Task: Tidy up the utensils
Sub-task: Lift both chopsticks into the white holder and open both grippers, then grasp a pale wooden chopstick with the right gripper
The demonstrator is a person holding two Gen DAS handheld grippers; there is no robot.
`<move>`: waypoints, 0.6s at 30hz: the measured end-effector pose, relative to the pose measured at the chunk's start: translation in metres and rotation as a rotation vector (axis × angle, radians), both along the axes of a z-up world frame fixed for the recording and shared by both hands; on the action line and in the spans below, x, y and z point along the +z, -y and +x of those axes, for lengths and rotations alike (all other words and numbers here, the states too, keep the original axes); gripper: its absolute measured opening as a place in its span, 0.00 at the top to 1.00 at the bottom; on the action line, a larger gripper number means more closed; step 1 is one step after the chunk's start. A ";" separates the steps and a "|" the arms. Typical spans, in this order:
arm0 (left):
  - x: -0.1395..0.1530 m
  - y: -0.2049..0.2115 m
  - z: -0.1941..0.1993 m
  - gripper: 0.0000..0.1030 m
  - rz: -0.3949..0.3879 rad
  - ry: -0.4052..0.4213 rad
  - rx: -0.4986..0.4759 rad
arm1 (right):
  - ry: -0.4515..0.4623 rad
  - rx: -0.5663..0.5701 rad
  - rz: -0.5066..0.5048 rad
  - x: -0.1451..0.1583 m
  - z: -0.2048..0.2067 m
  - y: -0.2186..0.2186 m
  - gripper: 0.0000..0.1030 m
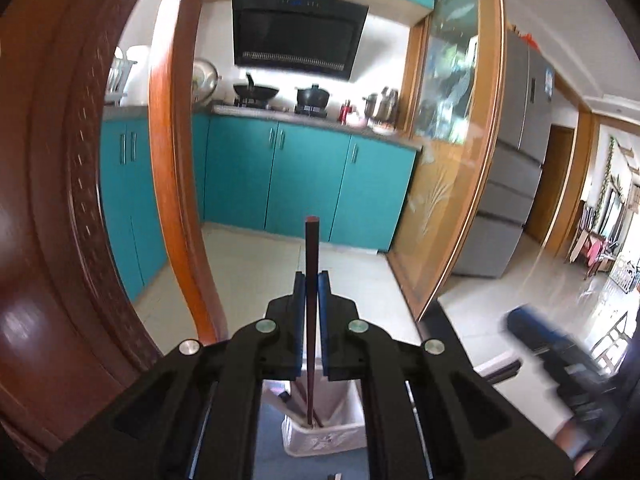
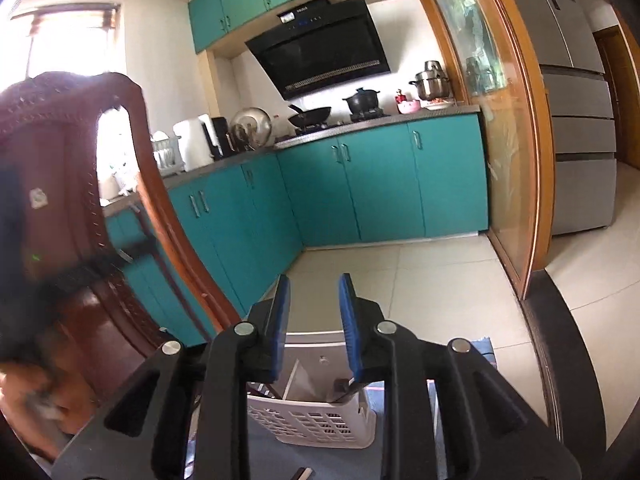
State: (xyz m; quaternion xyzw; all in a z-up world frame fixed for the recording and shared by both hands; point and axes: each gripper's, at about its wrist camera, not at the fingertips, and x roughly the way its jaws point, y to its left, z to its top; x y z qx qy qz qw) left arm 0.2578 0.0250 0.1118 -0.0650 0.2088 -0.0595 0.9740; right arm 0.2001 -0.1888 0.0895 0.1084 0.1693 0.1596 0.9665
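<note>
My left gripper (image 1: 312, 280) clamps an upright dark chopstick (image 1: 311, 264) over the white basket (image 1: 324, 440), while my right gripper (image 2: 314, 292) hangs parted, empty.

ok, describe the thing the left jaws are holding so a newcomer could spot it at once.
Start at the teal kitchen cabinets, then drop to the left gripper in the foreground of the left wrist view. Clamped upright between its blue pads is a thin dark reddish-brown wooden chopstick, lower end in the white slotted plastic basket. Unlike the other sticks in the basket, it rises above the jaws.
</note>
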 end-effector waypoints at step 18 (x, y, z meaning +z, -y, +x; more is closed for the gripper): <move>-0.050 -0.046 -0.056 0.62 -0.048 -0.018 0.096 | -0.600 0.232 -0.304 -0.168 -0.013 -0.061 0.76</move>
